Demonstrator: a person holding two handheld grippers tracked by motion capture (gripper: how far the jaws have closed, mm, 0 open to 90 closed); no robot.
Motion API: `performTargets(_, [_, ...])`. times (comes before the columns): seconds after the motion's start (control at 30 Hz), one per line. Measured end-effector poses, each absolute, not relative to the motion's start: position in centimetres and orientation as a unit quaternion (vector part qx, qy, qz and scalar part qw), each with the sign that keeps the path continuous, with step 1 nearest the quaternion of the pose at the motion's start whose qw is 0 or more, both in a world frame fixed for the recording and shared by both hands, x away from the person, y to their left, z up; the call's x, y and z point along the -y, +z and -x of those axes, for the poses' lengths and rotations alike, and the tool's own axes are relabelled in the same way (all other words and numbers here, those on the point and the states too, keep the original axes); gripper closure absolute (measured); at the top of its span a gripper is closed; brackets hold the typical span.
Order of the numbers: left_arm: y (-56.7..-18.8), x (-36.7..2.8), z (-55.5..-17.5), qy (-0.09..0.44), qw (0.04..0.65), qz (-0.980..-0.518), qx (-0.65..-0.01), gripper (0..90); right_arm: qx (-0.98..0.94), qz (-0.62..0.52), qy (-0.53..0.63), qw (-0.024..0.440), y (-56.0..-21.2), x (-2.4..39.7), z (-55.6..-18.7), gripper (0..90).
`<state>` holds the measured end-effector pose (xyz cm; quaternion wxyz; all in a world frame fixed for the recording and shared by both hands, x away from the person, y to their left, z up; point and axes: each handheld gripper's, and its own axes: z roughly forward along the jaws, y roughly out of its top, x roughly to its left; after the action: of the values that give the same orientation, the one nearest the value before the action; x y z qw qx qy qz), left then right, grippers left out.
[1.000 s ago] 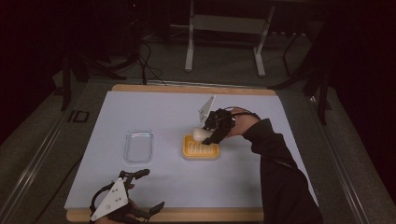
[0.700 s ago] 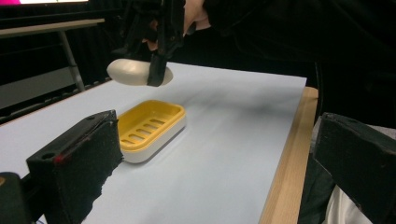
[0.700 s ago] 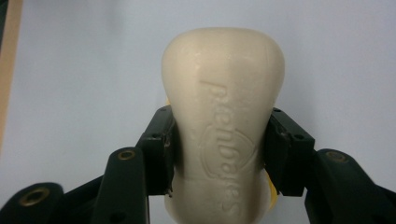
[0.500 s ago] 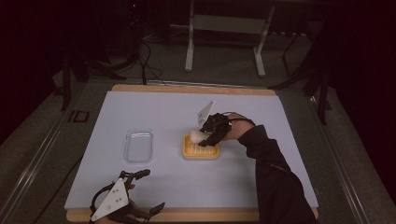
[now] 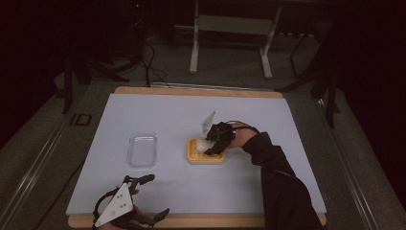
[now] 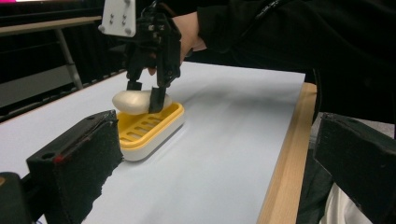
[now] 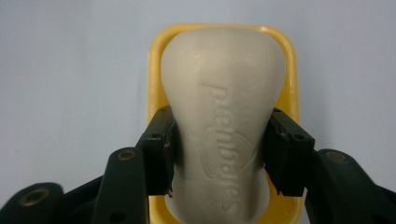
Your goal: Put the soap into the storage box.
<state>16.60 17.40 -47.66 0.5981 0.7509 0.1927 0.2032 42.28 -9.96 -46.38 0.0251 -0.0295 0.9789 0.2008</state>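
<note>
- My left gripper [image 5: 152, 195] rests at the near left corner of the pale blue table mat [image 5: 158, 115], its black jaws spread wide apart with nothing between them.
- A little further in on that side lies a clear, empty rectangular plastic tray [image 5: 142, 149], flat on the mat and well apart from either claw.
- Right of the tray sits the yellow slatted plastic soap dish [image 5: 206, 157], a rounded rectangle with a white base, as my left gripper view shows [image 6: 149, 133].
- Over the dish I hold the cream-white oval bar of soap [image 7: 224, 126]: smooth, matte, waisted in the middle and broader at the far end, with raised lettering pressed along its top face.
- In my left gripper view the bar [image 6: 135, 101] lies level, low above the dish's slats; I cannot tell whether it touches them.
- My right gripper [image 7: 219, 151] is clamped on the bar's narrow waist, one black pad pressed to each long side, pointing down from above [image 5: 210, 146].
- My dark sleeve [image 5: 282, 187] runs back toward the near right edge.
</note>
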Motion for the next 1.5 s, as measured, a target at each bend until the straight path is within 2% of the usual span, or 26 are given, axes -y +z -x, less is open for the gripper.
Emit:
performTargets(0.87, [-47.7, -17.3, -16.6, 0.202, 0.596, -0.754, -0.19, 1.1, -0.987, 0.012, 0.158, -0.002, -48.9, 8.9, -43.0, 48.2])
performTargets(1.17, [-47.7, -17.3, -16.6, 0.2, 0.593, -0.758, -0.186, 1.1, -0.986, 0.005, 0.164, -0.008, -47.5, 8.8, -42.9, 46.9])
performTargets(1.5, [-47.8, -17.2, -16.7, 0.201, 0.59, -0.759, -0.19, 1.1, -0.979, -0.003, 0.202, 0.012, -44.6, 10.1, -42.4, 43.3])
